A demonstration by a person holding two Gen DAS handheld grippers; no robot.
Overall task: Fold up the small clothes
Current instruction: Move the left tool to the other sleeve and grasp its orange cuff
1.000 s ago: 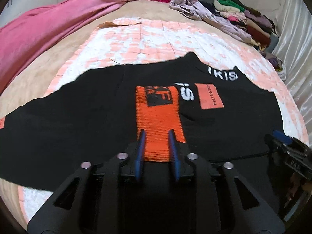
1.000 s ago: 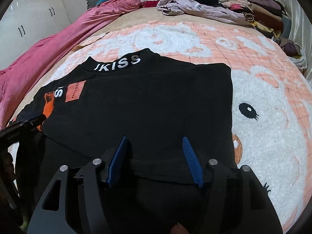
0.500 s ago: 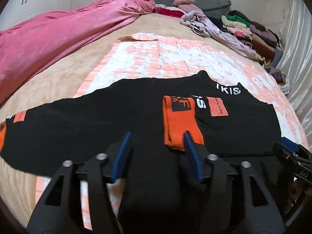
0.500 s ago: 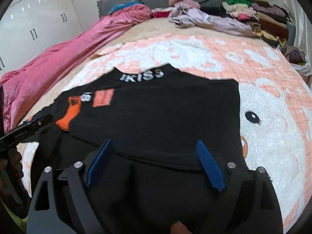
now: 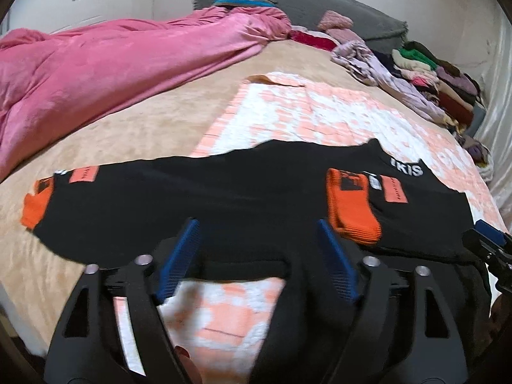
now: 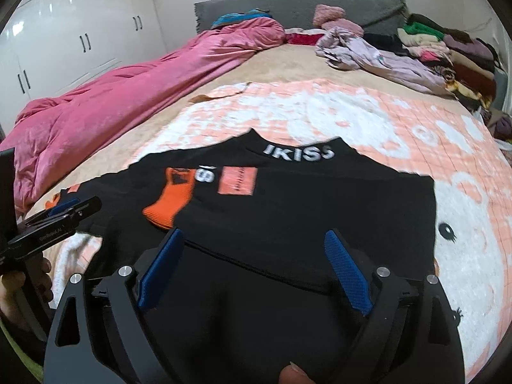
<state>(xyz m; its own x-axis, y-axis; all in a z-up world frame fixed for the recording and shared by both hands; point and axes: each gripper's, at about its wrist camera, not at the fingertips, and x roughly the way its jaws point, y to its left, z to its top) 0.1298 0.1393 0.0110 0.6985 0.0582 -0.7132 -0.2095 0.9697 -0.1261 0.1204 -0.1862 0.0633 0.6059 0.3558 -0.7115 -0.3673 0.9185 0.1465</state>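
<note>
The black long-sleeved top with orange cuffs (image 5: 243, 198) is lying on the bed's pink and white blanket (image 5: 320, 108), stretching sideways. Its unfolded sleeve is reaching toward the blanket's left edge, nearer the left hand-held gripper (image 5: 256, 256), whose jaws are opening on nothing. The right hand-held gripper (image 6: 254, 268) is opening too, empty.

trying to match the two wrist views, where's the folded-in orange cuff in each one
Left wrist: the orange cuff lies right of centre on the black top, just beyond the right finger of the left tool.
Right wrist: orange cuff left of centre, beyond that tool's left finger.
Shared landmark: the white collar lettering.
</note>
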